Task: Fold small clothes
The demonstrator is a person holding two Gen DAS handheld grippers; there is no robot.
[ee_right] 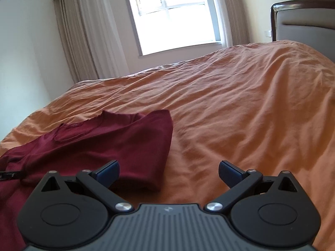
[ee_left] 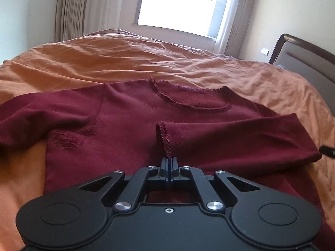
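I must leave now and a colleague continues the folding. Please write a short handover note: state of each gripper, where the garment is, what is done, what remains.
Left gripper: shut on the cuff of one sleeve, pinched at its stitched edge and held over the chest of the shirt.
Right gripper: open, holds nothing, over the orange bedcover just beside the shirt's folded edge.
Maroon shirt: lies flat on the bedcover, neckline toward the window.
Done: that sleeve is folded in across the body.
Left: release the cuff, fold in the other sleeve, which lies spread out to the side, then fold the body.
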